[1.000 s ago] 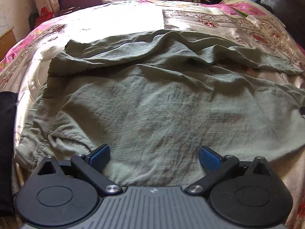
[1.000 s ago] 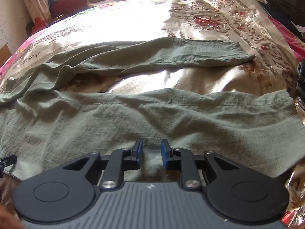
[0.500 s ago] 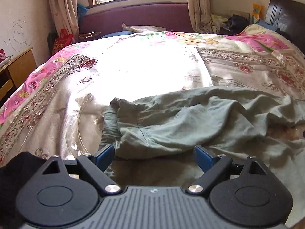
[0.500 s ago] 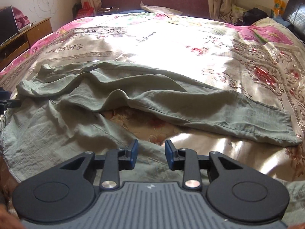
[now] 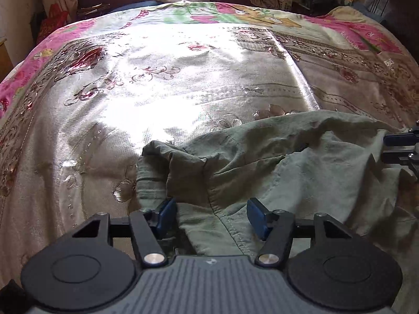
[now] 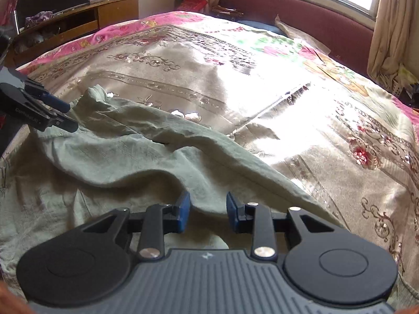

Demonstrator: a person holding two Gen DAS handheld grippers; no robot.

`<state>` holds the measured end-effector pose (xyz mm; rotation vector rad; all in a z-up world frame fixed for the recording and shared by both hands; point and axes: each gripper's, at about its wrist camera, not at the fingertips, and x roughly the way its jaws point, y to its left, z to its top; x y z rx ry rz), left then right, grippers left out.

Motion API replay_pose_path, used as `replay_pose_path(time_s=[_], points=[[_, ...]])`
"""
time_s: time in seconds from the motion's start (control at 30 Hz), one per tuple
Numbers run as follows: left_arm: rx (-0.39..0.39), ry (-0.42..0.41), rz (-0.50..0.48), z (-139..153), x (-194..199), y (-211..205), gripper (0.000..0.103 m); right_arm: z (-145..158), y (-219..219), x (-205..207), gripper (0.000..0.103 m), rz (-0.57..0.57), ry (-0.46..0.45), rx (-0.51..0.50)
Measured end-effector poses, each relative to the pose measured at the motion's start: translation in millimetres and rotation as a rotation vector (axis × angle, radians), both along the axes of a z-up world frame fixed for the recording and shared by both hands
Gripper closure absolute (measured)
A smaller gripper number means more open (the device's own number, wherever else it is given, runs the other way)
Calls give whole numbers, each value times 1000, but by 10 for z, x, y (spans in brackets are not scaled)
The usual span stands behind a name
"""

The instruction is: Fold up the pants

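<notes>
pants [image 5: 275,167] bunched on bed [image 5: 183,65] at 6 o'clock | L grip [image 5: 210,216] released, astride waist seam for pinch | R grip [image 6: 207,210] released, over leg fold

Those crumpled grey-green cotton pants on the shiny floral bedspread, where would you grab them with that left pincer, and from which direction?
I would probably grip the grey-green cotton pants at the stitched hem edge lying between the open fingers of the left gripper. Come in low from the near side, along the floral satin bedspread: that seam is thick, faces the gripper and lies nearly flat, so one finger might slide beneath it.
</notes>
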<state>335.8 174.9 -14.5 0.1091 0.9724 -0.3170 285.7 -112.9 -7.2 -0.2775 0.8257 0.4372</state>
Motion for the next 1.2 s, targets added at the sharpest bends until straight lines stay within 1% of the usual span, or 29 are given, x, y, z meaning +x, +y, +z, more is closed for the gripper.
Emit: replay_pose_path(time_s=[0.17,0.23,0.3,0.33,0.37,0.4,0.43,0.47,0.5,0.57,0.6,0.63,0.73,0.77,0.83,0.9,1.0,1.1,1.17,1.2], points=[[-28,45,41,-77,311,95,29,-22,167,205,71,41,33,12],[-3,32,35,-62,383,91,29,-29,190,250,71,61,27,-1],[-18,36,33,-50,448,106,31,-33,187,300,71,76,30,-12],[-39,46,30,-51,469,112,37,-37,180,325,71,80,34,-15],[-63,63,25,-58,484,111,52,-43,174,355,71,84,38,-19],[-75,91,21,-80,498,81,63,-50,178,392,71,98,45,-27],[-63,105,12,-103,505,45,67,-57,186,411,71,111,47,-34],[-32,110,-8,-125,511,-6,75,-70,202,434,71,128,46,-48],[-2,103,-29,-133,511,-52,78,-81,220,452,71,138,46,-60],[17,90,-59,-98,508,-94,81,-99,244,485,71,150,47,-73],[-9,88,-63,-53,512,-81,83,-103,252,496,71,155,45,-75],[-51,89,-60,1,522,-51,83,-109,258,506,71,164,42,-82],[-231,92,-30,191,558,108,83,-140,316,519,71,213,17,-127],[-304,88,-12,263,561,180,83,-153,336,528,71,228,13,-139],[-407,73,9,384,544,293,83,-187,380,558,71,264,14,-167],[-468,45,22,505,503,377,83,-224,437,582,66,309,-6,-211],[-526,15,17,637,445,452,83,-262,510,627,61,365,-35,-251],[-592,8,21,714,417,514,83,-371,595,705,59,407,3,-302],[-651,-5,12,775,391,563,83,-406,619,750,59,405,18,-300],[-664,-18,8,808,367,583,83,-404,628,766,59,401,16,-301]])
